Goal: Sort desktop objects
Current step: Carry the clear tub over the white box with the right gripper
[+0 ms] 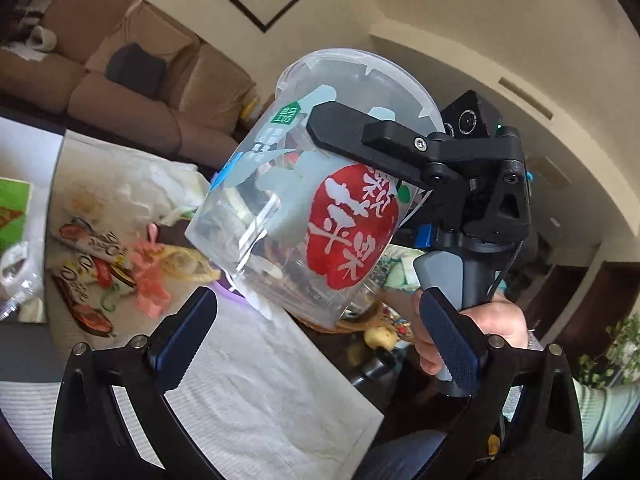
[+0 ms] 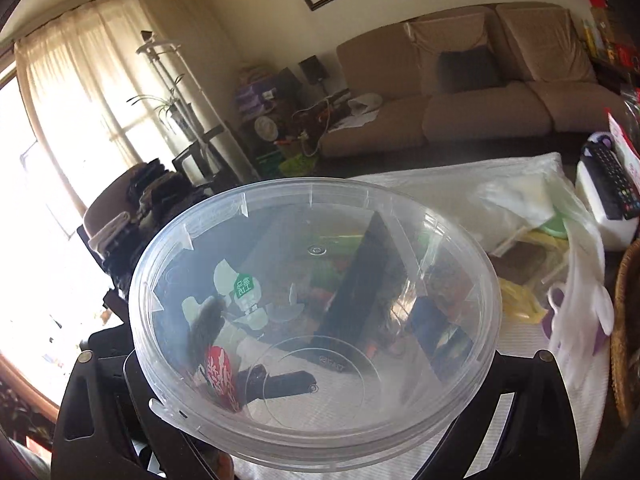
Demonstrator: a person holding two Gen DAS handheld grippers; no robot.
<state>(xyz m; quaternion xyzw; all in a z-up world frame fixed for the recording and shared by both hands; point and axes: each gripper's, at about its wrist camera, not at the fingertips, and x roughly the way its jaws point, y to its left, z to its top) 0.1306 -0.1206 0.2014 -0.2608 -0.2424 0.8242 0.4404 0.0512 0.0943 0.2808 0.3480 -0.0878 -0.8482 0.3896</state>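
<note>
While our right gripper [image 1: 360, 148] is clamped on the wall of a clear plastic tub [image 1: 308, 184], one black finger [image 1: 344, 136] lies on the outside of it and the other finger is inside. We hold this tub in the air above the table, tilted, with its open mouth turned up and away. It carries a red label with white characters [image 1: 352, 228] and a small green mark. From the right wrist view we look straight into the tub [image 2: 316, 320], which fills the middle of the picture. Our left gripper [image 1: 316, 344] has its jaws apart and holds nothing; it stands just under the tub. Below, a light cloth [image 1: 256, 392] covers the table. On it lie snack wrappers [image 1: 84, 264], a pink plastic piece [image 1: 150, 276] and a white plastic bag [image 1: 160, 184]. A remote control [image 2: 612, 184] rests on a white box. A brown sofa [image 2: 480, 100] stands behind, against the wall.
</note>
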